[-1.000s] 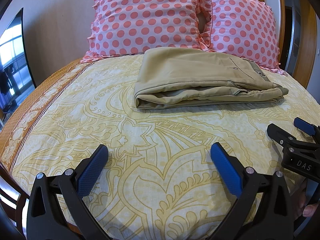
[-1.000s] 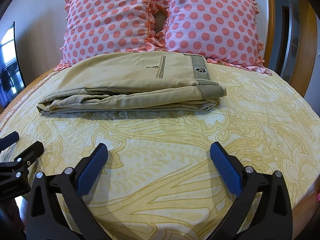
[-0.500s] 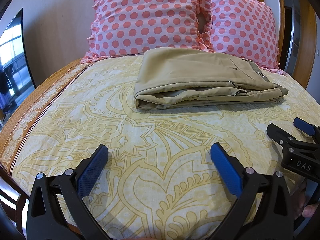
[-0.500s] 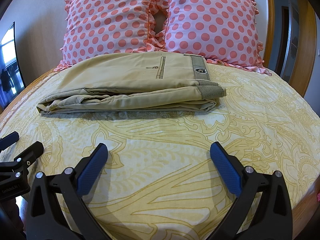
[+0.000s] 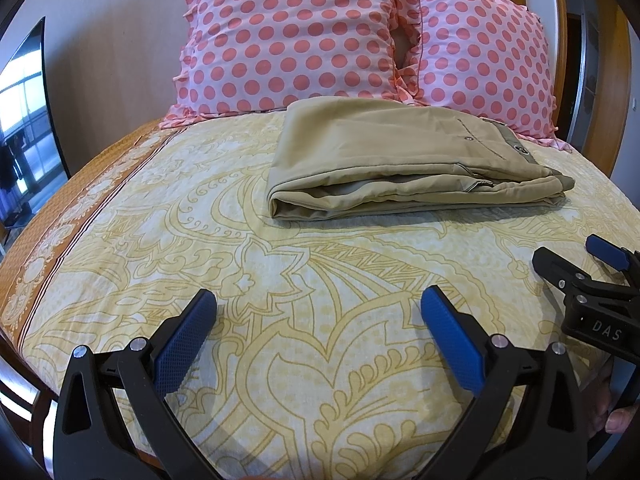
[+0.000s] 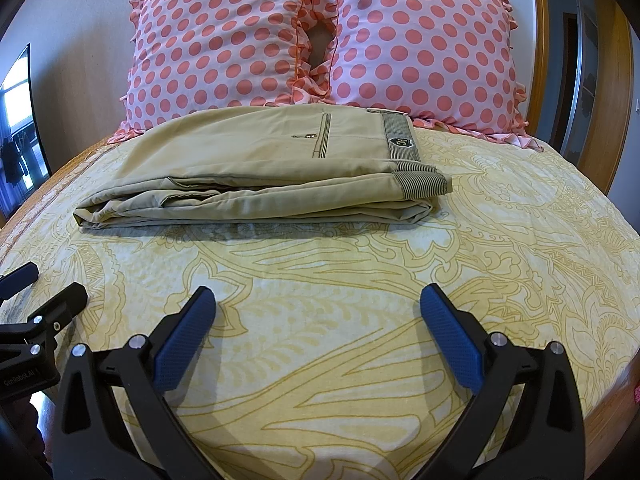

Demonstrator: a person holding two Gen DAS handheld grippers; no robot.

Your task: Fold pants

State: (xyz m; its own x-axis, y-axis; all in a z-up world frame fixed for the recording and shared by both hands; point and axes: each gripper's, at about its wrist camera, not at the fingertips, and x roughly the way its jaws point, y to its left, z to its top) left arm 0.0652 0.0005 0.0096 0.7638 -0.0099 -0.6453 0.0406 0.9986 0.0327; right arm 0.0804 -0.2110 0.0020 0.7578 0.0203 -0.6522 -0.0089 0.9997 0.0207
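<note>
Nothing has shifted over the last second: khaki pants [image 6: 256, 172] lie folded on the bed [image 6: 500, 240], well ahead of both grippers; left gripper [image 5: 318, 312] and right gripper [image 6: 318, 312] stay wide open and empty, so folding looks finished

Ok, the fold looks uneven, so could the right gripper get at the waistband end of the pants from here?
Probably yes: the right gripper is open, and only bare bedspread lies between it and the pants.

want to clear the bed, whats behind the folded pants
Two pink polka-dot pillows stand side by side right behind the pants. Their bottom edges are hidden by the pants.
</note>
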